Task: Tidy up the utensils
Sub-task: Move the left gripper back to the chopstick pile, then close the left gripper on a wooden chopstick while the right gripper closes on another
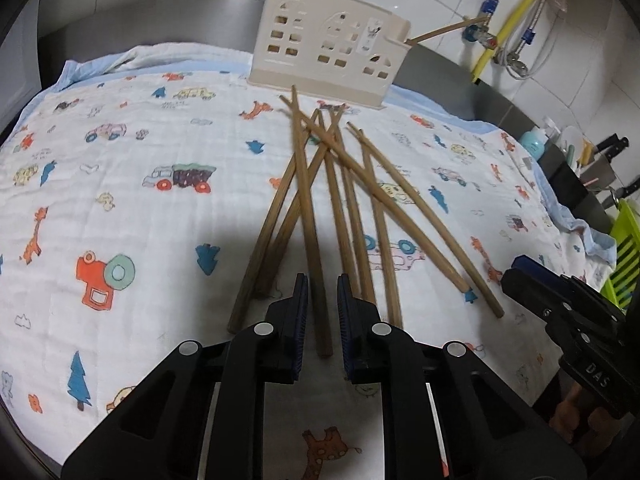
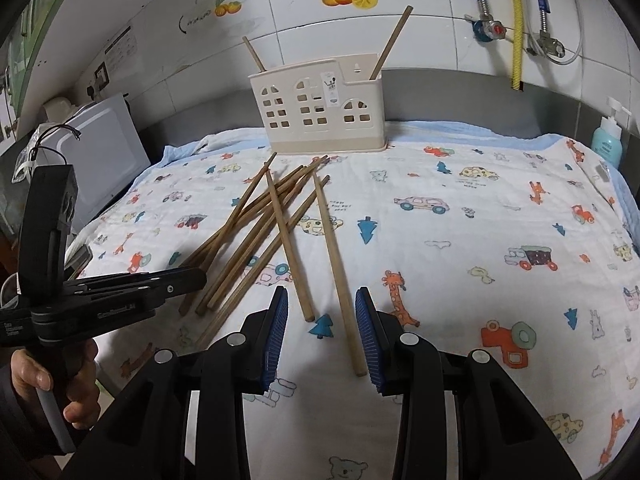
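Several brown wooden chopsticks (image 1: 340,204) lie crossed in a loose pile on a printed white cloth (image 1: 120,200); the pile also shows in the right wrist view (image 2: 260,232). A cream house-shaped utensil holder (image 1: 326,50) stands behind them, also in the right wrist view (image 2: 320,108), with two chopsticks standing in it. My left gripper (image 1: 322,280) is open, its jaws on either side of one chopstick's near end. My right gripper (image 2: 321,294) is open over the ends of two chopsticks (image 2: 340,280). The left gripper also shows in the right wrist view (image 2: 188,276).
A white microwave (image 2: 108,148) stands at the left. A tiled wall with pipes and a yellow hose (image 2: 516,20) is behind. A teal soap bottle (image 2: 608,140) stands at the right. Knives and a green rack (image 1: 624,256) sit past the cloth's right edge.
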{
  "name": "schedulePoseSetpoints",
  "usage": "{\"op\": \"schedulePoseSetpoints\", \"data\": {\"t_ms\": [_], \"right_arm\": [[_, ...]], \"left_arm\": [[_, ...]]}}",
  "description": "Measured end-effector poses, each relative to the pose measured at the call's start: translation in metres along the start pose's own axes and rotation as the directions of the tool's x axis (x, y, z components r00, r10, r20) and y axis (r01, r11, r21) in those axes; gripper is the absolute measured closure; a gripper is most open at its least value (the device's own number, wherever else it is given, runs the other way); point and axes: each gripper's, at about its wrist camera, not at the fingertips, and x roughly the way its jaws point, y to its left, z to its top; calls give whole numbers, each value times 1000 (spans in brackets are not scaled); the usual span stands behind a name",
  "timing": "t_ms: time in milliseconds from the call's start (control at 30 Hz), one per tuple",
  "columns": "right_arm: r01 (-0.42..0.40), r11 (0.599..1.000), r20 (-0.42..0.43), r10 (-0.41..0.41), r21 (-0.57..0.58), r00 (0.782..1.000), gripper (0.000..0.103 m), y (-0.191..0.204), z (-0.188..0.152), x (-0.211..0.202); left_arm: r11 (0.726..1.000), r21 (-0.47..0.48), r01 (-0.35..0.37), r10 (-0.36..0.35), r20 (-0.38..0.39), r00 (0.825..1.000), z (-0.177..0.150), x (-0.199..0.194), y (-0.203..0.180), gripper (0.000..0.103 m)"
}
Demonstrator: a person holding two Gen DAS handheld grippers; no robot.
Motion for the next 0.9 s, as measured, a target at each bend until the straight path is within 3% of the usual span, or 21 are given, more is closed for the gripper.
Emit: {"op": "schedulePoseSetpoints", "data": {"t_ms": [200,333,900], "right_arm": [[-23,1000,-13,23,-6,1000,69,2,3,5],[-32,999,-24,31,-20,999,69,5,5,11],[-59,996,-121,50,-72,991,79,9,6,49]], "left_arm": [[1000,-3,-17,17,5,1000,0,3,-2,89],[998,7,-55,55,8,998,0,3,-4,95],[999,-17,-47,47,12,999,-3,3,-3,94]]}}
